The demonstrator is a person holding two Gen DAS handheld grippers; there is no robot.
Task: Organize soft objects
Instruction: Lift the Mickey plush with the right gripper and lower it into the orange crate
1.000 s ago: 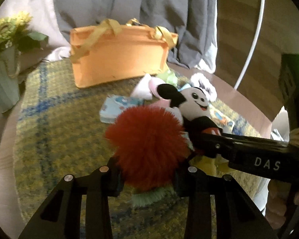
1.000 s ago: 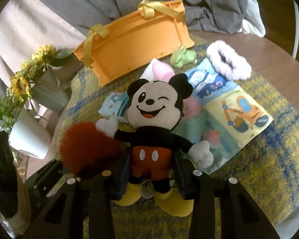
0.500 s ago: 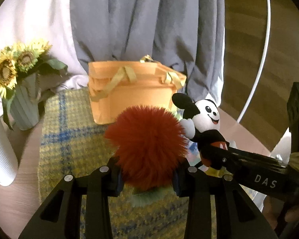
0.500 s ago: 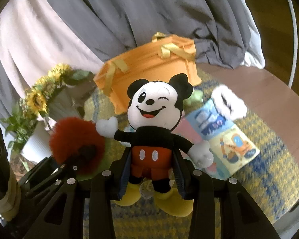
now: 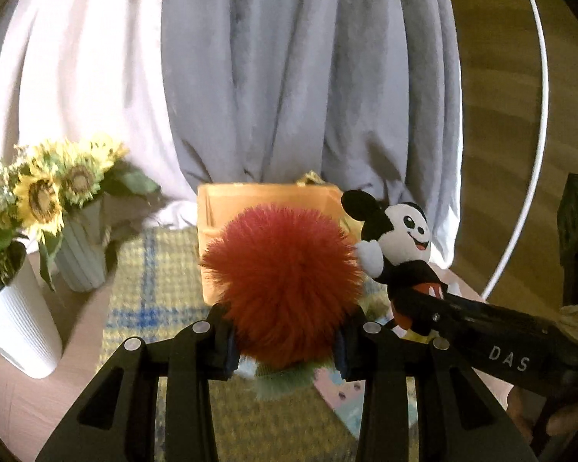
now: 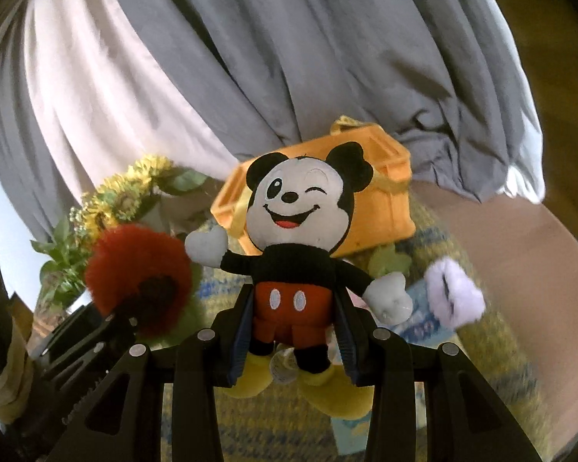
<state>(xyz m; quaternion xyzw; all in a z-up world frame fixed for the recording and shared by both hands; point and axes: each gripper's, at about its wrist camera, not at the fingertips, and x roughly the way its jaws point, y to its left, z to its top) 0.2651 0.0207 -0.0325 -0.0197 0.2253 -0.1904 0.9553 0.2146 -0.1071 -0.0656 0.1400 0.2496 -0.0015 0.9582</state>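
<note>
My left gripper (image 5: 285,340) is shut on a fluffy red pompom (image 5: 283,281), held up in the air; a green fringe hangs under it. My right gripper (image 6: 294,331) is shut on the mouse plush (image 6: 294,238) at its red shorts, upright and facing the camera. The two held toys hang side by side: the plush (image 5: 402,254) shows to the right in the left wrist view, the pompom (image 6: 138,275) to the left in the right wrist view. Behind both stands the orange basket (image 6: 389,208) with yellow ribbon handles, partly hidden by the toys.
A yellow and blue checked mat (image 5: 154,288) covers the round table. Sunflowers in a ribbed vase (image 5: 83,258) and a white pot (image 5: 17,331) stand at the left. A white fluffy ring (image 6: 454,294), a green soft piece (image 6: 389,261) and cloth picture books lie on the mat. Grey and white curtains hang behind.
Both grippers have risen from the mat with their toys and tilted upward. The basket and the loose items have sunk lower in both views, and more curtain shows.
</note>
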